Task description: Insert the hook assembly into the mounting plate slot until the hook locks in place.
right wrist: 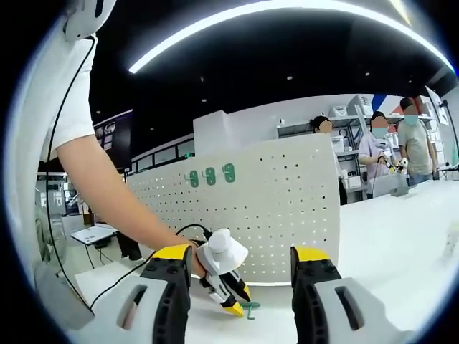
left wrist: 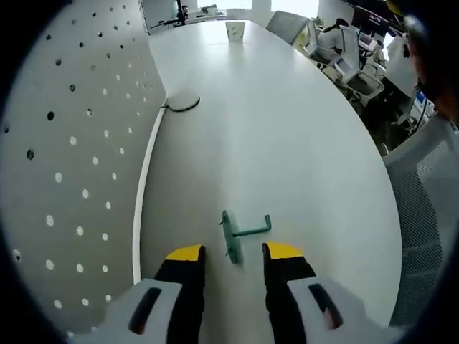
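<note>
A green hook assembly (left wrist: 240, 233) lies flat on the white table (left wrist: 287, 143), just ahead of my left gripper (left wrist: 233, 252), whose yellow-tipped jaws stand open on either side of its near end without touching it. The white pegboard mounting plate (left wrist: 79, 158) stands upright along the left. In the right gripper view the same plate (right wrist: 265, 208) faces me with three green hooks (right wrist: 209, 175) mounted near its top. In front of it a hand holds the left gripper (right wrist: 237, 302) pointing down at the hook assembly (right wrist: 249, 308). My right gripper (right wrist: 240, 254) is open and holds nothing.
A black cable with a round base (left wrist: 183, 102) lies by the plate's far end. A paper cup (left wrist: 234, 30) stands at the table's far end, with office chairs (left wrist: 351, 64) past its right edge. People (right wrist: 401, 143) stand behind the table.
</note>
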`<state>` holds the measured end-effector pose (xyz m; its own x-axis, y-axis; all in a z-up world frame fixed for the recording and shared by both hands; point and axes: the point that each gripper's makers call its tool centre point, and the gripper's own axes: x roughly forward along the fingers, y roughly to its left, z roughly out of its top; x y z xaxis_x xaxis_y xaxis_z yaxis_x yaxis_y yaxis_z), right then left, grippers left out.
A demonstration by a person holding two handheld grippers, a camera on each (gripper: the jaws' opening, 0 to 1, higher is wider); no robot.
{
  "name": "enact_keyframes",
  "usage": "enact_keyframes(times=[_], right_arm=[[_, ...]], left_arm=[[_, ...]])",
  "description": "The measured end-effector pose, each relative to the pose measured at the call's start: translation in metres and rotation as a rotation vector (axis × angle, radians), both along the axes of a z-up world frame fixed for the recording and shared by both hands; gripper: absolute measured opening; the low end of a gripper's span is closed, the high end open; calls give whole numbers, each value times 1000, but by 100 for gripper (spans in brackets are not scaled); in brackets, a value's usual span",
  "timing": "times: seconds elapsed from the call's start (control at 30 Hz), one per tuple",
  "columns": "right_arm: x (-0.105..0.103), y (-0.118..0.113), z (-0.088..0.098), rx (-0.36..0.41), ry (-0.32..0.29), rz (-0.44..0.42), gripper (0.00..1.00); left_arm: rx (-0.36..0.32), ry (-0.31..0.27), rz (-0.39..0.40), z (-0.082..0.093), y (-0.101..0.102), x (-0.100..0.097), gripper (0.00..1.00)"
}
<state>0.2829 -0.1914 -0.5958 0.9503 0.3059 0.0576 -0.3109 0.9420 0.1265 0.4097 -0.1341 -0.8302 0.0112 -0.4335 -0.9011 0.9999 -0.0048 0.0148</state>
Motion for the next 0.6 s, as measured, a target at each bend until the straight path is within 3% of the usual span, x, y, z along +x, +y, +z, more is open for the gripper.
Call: enact_keyframes(times=[0.23, 0.6], right_arm=[[0, 0, 0, 1, 0, 0, 53], [0, -2, -1, 4, 2, -5, 52]], left_arm=[[-7, -15, 46, 0, -1, 4, 19], [-8, -73, 13, -1, -3, 6, 5]])
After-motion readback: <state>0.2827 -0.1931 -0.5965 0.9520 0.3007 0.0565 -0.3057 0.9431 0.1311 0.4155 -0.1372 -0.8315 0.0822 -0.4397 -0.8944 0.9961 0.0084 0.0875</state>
